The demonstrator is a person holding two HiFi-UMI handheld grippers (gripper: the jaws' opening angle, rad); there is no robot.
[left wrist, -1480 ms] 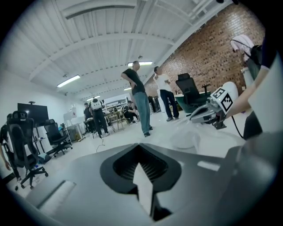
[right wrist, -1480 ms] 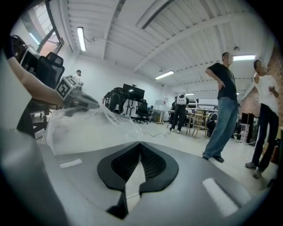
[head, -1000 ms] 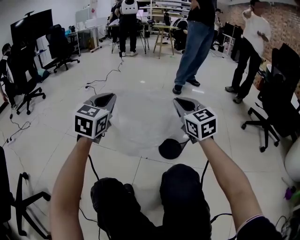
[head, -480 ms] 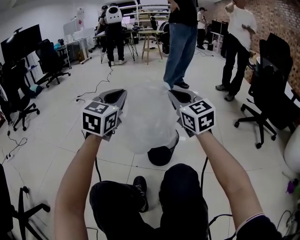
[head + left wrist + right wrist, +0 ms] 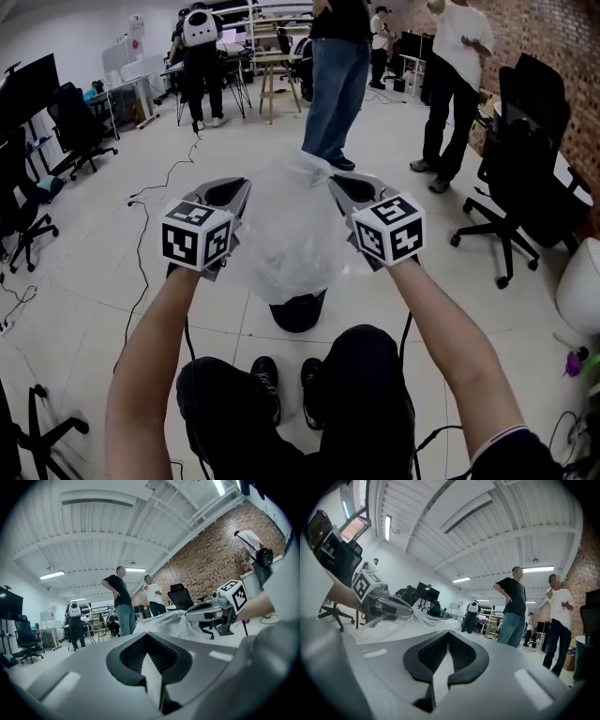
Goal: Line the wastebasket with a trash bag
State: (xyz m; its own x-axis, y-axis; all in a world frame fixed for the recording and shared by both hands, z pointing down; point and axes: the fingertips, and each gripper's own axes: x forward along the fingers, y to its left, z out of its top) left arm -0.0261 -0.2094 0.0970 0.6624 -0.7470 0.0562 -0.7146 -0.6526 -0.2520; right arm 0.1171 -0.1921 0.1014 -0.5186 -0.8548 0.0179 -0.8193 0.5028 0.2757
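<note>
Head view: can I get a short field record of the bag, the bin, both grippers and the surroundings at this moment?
trash bag: clear, puffed up, held in the air between the two grippers
wastebasket: black, on the floor, its top hidden behind the bag
left gripper: fingers shut on the bag's left edge
right gripper: fingers shut on the bag's right edge
surroundings: office chair at right, people standing beyond

A pale tiled floor (image 5: 84, 309) is crossed by a black cable (image 5: 141, 248) at the left. A brick wall (image 5: 562, 56) is seen at the upper right, black office chairs (image 5: 530, 150) at both edges, strip lights (image 5: 51, 575) overhead.
</note>
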